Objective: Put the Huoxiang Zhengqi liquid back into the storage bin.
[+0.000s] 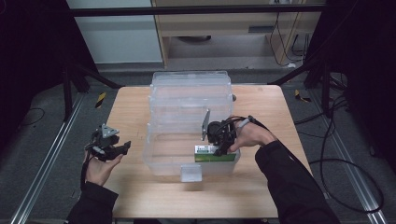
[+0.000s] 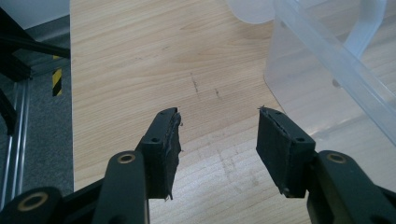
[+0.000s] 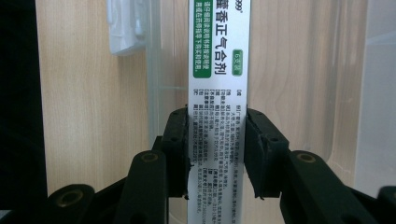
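Placing step. My right gripper (image 1: 219,150) reaches down into the bin (image 1: 154,161), a clear plastic one at the middle of the table (image 1: 135,191), and grips the box (image 1: 215,155), a white and green carton with printed text. In the right gripper view the box (image 3: 218,70) runs lengthwise away from the camera, and both pads (image 3: 178,140) press flat on its long sides. From above, the box lies along the bin's near wall, at its right end; whether it already rests on the floor of the bin I cannot tell through the plastic. The bin's lid (image 1: 191,88) stands swung back behind it, and a latch (image 1: 191,172) hangs at the front wall.

My left gripper (image 1: 125,147) hovers over the table left of the bin, its jaws apart with nothing between them; in its own view only bare wood lies beyond the pads (image 2: 275,144).

I judge the next move to be a small one: settle the box on the bottom, part the right jaws, then lift straight up, clear of the near wall and rim.
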`<move>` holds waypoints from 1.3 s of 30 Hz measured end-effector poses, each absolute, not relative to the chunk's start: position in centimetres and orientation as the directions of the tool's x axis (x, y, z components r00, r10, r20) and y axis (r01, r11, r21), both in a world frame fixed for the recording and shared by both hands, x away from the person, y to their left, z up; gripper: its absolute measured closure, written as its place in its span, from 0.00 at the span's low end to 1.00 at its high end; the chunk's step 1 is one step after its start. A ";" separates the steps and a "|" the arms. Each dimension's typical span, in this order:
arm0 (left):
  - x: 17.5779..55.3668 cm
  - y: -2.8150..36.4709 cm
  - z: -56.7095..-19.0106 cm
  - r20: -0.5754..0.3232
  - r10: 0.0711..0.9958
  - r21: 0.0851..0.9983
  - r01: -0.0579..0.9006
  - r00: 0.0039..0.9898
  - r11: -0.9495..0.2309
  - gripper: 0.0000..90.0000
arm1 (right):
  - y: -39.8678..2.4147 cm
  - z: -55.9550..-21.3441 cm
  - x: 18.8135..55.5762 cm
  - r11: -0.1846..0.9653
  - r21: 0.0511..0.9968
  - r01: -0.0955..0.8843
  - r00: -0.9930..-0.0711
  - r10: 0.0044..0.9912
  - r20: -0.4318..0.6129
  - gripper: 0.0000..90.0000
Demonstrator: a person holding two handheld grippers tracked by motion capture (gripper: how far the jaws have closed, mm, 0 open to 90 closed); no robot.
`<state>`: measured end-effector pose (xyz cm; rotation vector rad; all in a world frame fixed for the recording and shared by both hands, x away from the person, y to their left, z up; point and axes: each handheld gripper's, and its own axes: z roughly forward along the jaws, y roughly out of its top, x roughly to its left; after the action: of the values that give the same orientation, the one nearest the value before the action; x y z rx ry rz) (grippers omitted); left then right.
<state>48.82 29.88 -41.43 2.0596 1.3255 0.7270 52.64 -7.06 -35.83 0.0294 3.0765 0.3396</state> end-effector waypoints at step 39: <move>48.8 29.9 -41.4 0.136 0.924 0.716 0.609 0.358 -0.341 0.54 | -6.4 -37.8 52.7 0.986 0.166 0.022 -0.998 0.030 -0.046 0.70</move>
<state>48.80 29.86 -41.42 2.0611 1.3248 0.7293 52.69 -6.42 -37.82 0.0409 3.0822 0.2564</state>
